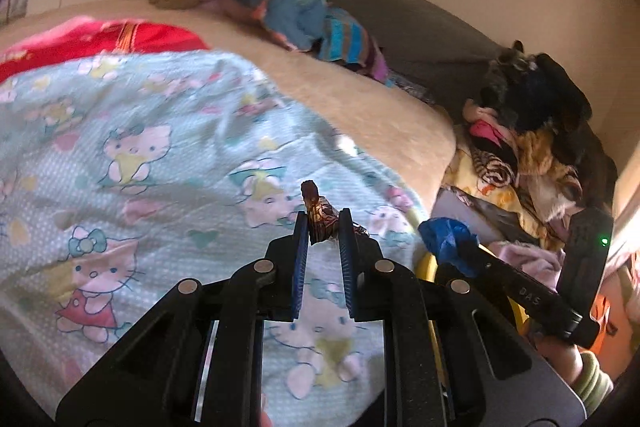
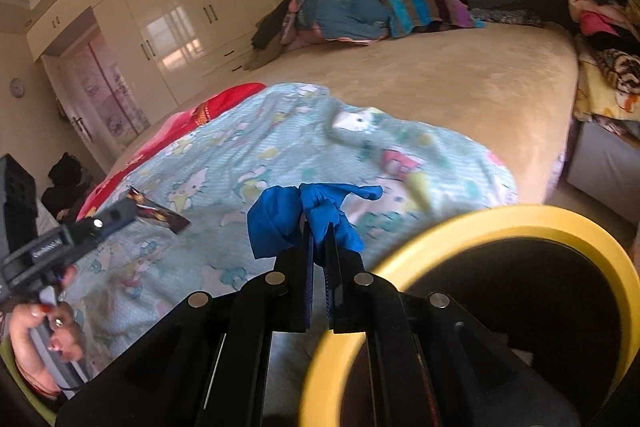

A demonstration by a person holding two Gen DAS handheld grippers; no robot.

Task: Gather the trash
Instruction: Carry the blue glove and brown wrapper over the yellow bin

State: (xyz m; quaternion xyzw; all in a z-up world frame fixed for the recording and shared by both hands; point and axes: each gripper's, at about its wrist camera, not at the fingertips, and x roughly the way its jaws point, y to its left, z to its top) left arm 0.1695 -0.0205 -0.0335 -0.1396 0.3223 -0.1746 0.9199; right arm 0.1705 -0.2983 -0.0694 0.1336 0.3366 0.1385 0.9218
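Observation:
My left gripper (image 1: 323,217) is shut on a crumpled brown foil wrapper (image 1: 318,213), held above the cat-print blanket (image 1: 160,155) on the bed. The same wrapper (image 2: 160,213) shows in the right wrist view, pinched at the tip of the left gripper (image 2: 132,211) at the left. My right gripper (image 2: 319,233) is shut on a crumpled blue glove (image 2: 304,213), just left of a yellow-rimmed bin (image 2: 500,223) with a dark inside. In the left wrist view the blue glove (image 1: 450,237) hangs at the tip of the right gripper (image 1: 470,247), over the bin's yellow rim (image 1: 424,265).
A beige bed (image 2: 440,79) carries a heap of striped and blue clothes (image 2: 360,11) at its far side and a red cloth (image 1: 120,39) beside the blanket. More clothes are piled at the right (image 1: 532,147). White wardrobes (image 2: 180,7) line the far wall.

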